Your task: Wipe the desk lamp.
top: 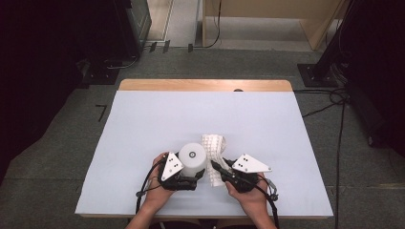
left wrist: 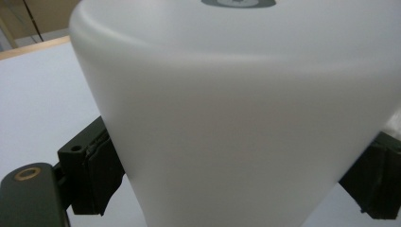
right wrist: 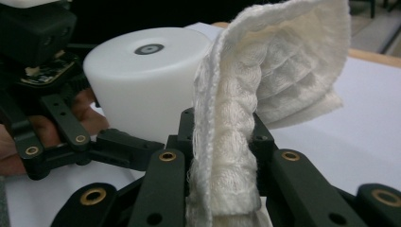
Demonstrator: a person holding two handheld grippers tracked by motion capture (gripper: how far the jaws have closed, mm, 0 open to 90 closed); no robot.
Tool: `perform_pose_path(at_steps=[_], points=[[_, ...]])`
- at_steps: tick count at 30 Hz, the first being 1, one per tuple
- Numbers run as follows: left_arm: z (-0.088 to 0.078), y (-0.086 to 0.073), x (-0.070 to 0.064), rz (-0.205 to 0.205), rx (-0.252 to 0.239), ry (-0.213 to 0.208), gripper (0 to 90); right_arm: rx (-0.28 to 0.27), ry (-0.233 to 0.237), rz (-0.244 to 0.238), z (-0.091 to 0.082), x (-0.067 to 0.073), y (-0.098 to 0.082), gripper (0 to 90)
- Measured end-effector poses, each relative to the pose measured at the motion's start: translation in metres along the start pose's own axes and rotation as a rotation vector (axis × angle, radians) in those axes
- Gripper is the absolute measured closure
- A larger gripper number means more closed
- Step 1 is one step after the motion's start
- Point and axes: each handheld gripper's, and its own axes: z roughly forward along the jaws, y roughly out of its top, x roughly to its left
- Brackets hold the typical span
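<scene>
Near counter front: left tongs (top: 197,180) clamped a white upturned plastic cup (top: 193,160); right tongs (top: 216,168) pinched a white waffle-weave cloth (top: 213,148), upright, touching the cup's right side.

Black tongs (top: 206,172) with brass-ringed rivets, grey three-cornered plates and trailing black cables.

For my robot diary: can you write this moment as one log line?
left gripper: shut on white cup, upside down | right gripper: shut on white cloth | cloth beside cup | table
</scene>
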Motion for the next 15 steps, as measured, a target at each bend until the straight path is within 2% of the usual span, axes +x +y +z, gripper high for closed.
perform_pose_path(at_steps=[1, 2, 3, 4, 7, 9, 10, 11, 12, 13, 14, 15], points=[[0.000, 0.000, 0.000, 0.000, 0.000, 0.000, 8.5, 0.000, 0.000, 0.000, 0.000, 0.000, 0.000, 74.5], [0.001, -0.002, 0.001, -0.006, 0.000, 0.008, 8.5, 0.011, -0.019, 0.025, 0.000, -0.004, -0.003, 74.4], [0.002, -0.003, 0.003, -0.016, 0.002, 0.011, 8.5, 0.011, -0.019, 0.025, 0.000, -0.004, -0.003, 74.4], [0.002, -0.004, 0.006, -0.037, -0.013, 0.001, 8.5, 0.018, -0.037, 0.046, 0.000, -0.007, -0.006, 74.5], [0.001, -0.004, 0.006, -0.033, -0.009, 0.014, 8.4, 0.017, -0.049, 0.046, 0.000, -0.009, -0.008, 74.4], [0.000, -0.004, 0.005, -0.045, -0.009, 0.010, 6.6, 0.022, -0.056, 0.056, 0.000, -0.011, -0.008, 74.2], [-0.001, -0.003, 0.003, -0.070, -0.010, 0.027, 1.1, 0.030, -0.062, 0.072, 0.000, -0.013, -0.010, 74.2], [-0.001, -0.003, 0.003, -0.070, -0.010, 0.027, 0.2, 0.030, -0.062, 0.072, 0.000, -0.013, -0.010, 74.2], [-0.003, -0.001, -0.001, -0.082, -0.018, 0.071, 0.0, 0.039, -0.074, 0.082, 0.002, -0.015, -0.013, 74.1], [-0.003, -0.001, -0.001, -0.082, -0.018, 0.071, 0.0, 0.039, -0.074, 0.082, 0.002, -0.015, -0.013, 74.1], [-0.002, 0.000, -0.008, -0.090, -0.019, 0.130, 0.0, 0.050, -0.081, 0.093, 0.003, -0.017, -0.015, 74.0], [-0.002, 0.000, -0.008, -0.090, -0.019, 0.130, 0.0, 0.050, -0.081, 0.093, 0.003, -0.017, -0.015, 74.0]])
